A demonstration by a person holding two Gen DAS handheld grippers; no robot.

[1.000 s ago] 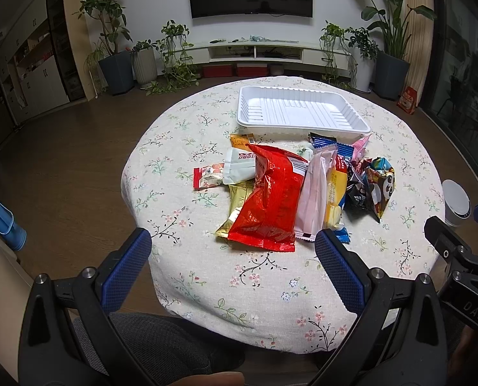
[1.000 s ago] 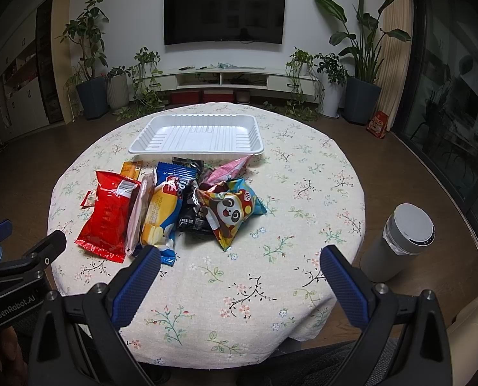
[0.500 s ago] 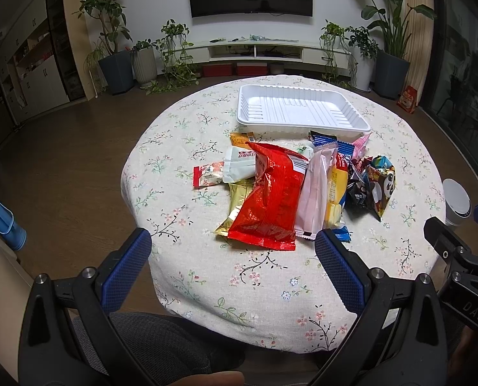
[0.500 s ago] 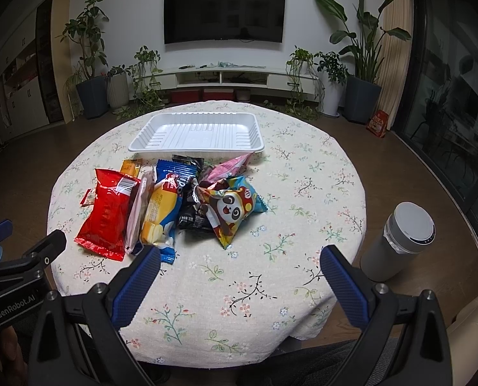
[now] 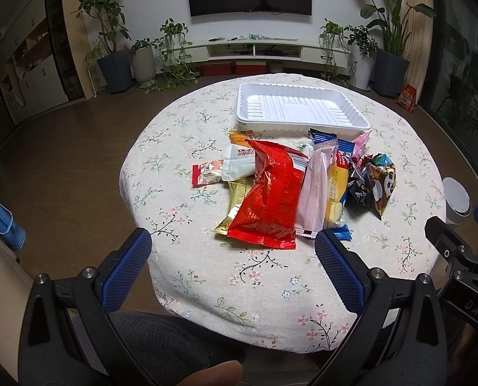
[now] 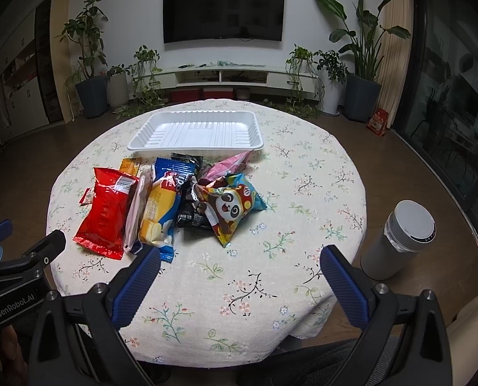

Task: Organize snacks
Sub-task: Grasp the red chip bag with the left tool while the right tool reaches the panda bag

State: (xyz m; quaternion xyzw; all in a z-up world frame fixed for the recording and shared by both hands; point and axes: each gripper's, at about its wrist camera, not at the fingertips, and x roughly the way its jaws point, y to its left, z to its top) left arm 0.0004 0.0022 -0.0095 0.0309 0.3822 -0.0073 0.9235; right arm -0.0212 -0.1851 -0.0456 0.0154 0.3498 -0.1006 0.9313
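Round table (image 6: 319, 173) stood mid-room under floral cloth. Wall-mounted TV (image 6: 223, 13) hung dark behind table. Low white media shelf (image 6: 235, 77) ran beneath TV, red boxes (image 6: 203, 94) tucked under it. Potted plants (image 6: 89, 74) stood left of shelf, tall leafy plant (image 6: 363, 64) right of it. Grey cylindrical bin (image 6: 398, 239) sat on floor just right of table. Blue container (image 5: 1, 222) lay on floor left of table. Small red bag (image 6: 378, 121) rested by window, far right.
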